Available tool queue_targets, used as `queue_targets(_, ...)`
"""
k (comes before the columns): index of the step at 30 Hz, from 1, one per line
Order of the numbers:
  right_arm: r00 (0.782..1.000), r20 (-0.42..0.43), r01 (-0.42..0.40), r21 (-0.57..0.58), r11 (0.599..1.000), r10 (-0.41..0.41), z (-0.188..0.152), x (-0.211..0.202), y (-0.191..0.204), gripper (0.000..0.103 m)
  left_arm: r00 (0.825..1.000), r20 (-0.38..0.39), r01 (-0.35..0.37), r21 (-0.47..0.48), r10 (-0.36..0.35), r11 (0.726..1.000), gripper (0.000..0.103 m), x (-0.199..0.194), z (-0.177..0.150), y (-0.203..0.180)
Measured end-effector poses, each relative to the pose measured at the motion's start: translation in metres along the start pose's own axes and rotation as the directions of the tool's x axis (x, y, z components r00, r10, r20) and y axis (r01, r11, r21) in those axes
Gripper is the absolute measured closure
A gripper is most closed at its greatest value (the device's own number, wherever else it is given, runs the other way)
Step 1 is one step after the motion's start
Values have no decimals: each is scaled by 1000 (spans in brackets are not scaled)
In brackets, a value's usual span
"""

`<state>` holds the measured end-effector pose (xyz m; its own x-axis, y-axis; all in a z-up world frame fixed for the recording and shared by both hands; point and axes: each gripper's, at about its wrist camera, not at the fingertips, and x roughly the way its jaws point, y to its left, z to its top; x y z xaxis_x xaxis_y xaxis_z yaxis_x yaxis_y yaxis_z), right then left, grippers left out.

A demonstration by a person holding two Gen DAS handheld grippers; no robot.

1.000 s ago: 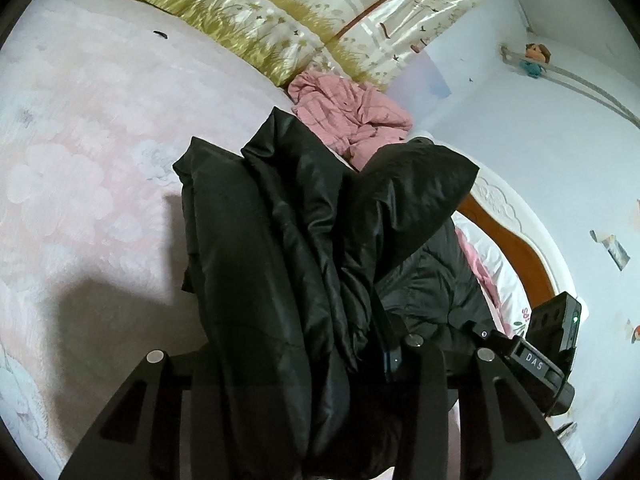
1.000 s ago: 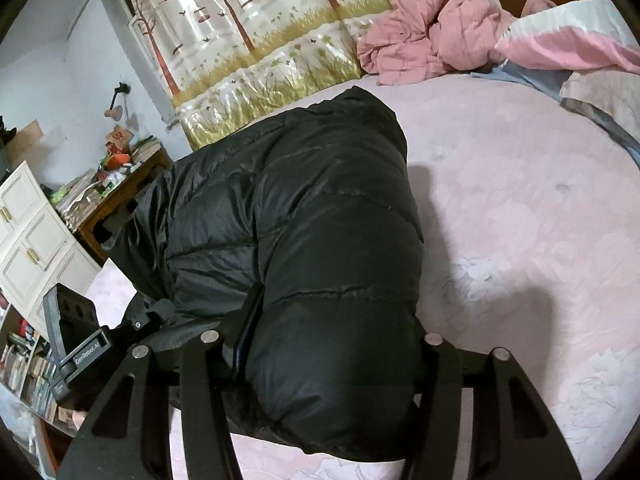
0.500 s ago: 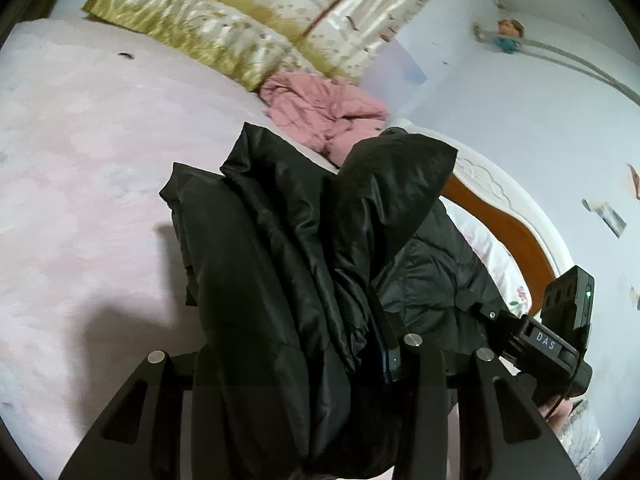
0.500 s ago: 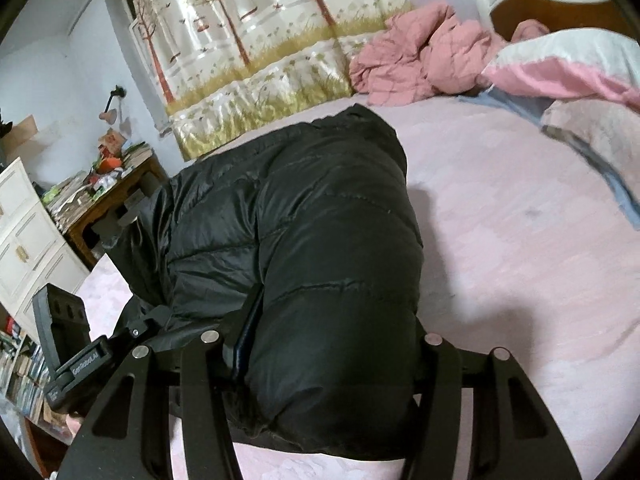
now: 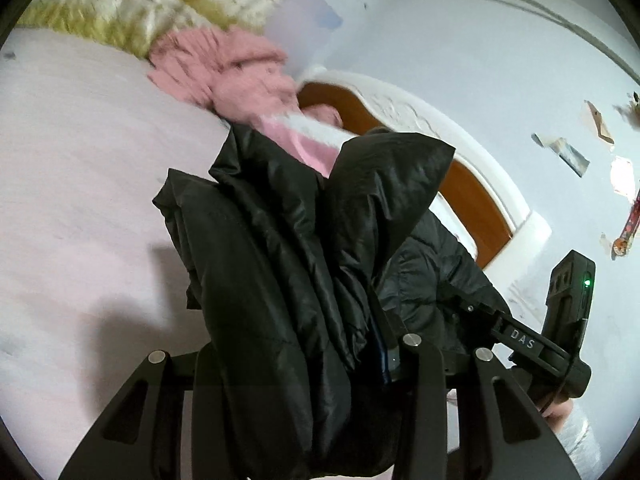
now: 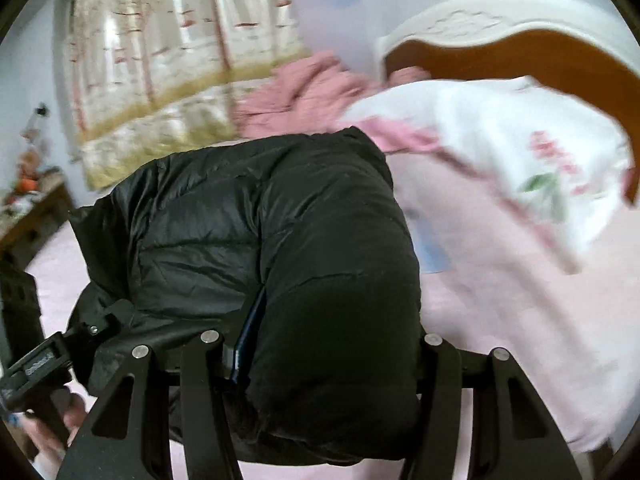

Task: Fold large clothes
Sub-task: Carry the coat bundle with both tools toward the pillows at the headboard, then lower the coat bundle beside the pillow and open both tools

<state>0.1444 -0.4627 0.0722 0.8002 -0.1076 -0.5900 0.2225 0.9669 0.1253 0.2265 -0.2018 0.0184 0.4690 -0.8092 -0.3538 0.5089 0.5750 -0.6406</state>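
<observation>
folded black down jacket carried above the bed, left gripper and right gripper each with jaws clamped on a thick bundle; pillow at 2 o'clock; keep both grips level so layers stay stacked.

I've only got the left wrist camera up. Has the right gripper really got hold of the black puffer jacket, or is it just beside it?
Observer: It has hold. In the right wrist view the right gripper is clamped on a thick folded bulge of the black puffer jacket.
Operator: What's beyond the jacket on that side?
Observer: A white pillow with a pink flower print lies on the pink bedsheet, in front of the headboard.
Operator: Anything off the bed?
Observer: A cluttered wooden side table stands at the far left.
</observation>
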Motion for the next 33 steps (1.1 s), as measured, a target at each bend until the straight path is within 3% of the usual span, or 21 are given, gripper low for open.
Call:
queue_targets(4,997,-31,76,51,996,-75,-9,-5,-45,49,997,-74,35,-22,-37,999,61,40,-22,-25)
queue_targets(8,992,-78,104,118,988,-95,-26,4,-78,48,993,-117,3,29,1,1000,61,56,-54,-45)
queue_targets(11,989,-99,124,151,981,-110,-35,17,-93,40,992,-124,-22,85,32,996,59,66,-64,-56)
queue_targets(12,987,-96,142,149,979,-129,-38,18,-95,36,991,-123,-34,106,47,994,54,67,-65,-57)
queue_targets(15,981,-62,190,126,974,-184,-39,14,-87,33,986,-123,-86,187,110,979,38,68,-69,-59)
queue_targets(17,964,-11,264,99,959,-264,-35,3,-73,27,985,-125,-93,209,121,973,33,61,-68,-60)
queue_targets(19,942,77,322,79,943,-328,-33,-18,-60,16,987,-91,-105,238,129,966,16,42,-67,-60)
queue_targets(21,925,179,327,78,942,-336,-27,-43,-45,0,985,5,-167,303,173,938,12,19,-64,-64)
queue_targets(23,917,265,291,61,955,-297,-22,-66,-20,0,970,113,-244,372,217,895,5,-8,-63,-68)
queue_targets(24,920,285,267,40,963,-267,-19,-74,-8,0,956,168,-288,391,240,874,0,-24,-61,-68)
queue_targets(26,931,306,210,3,978,-201,-16,-85,19,0,929,253,-355,398,270,846,0,-54,-57,-64)
queue_targets(28,938,323,137,-21,990,-123,-15,-92,45,0,908,306,-396,395,288,829,0,-83,-53,-58)
queue_targets(33,929,368,-9,-64,998,32,-23,-87,114,0,829,428,-520,351,361,779,0,-159,-37,-33)
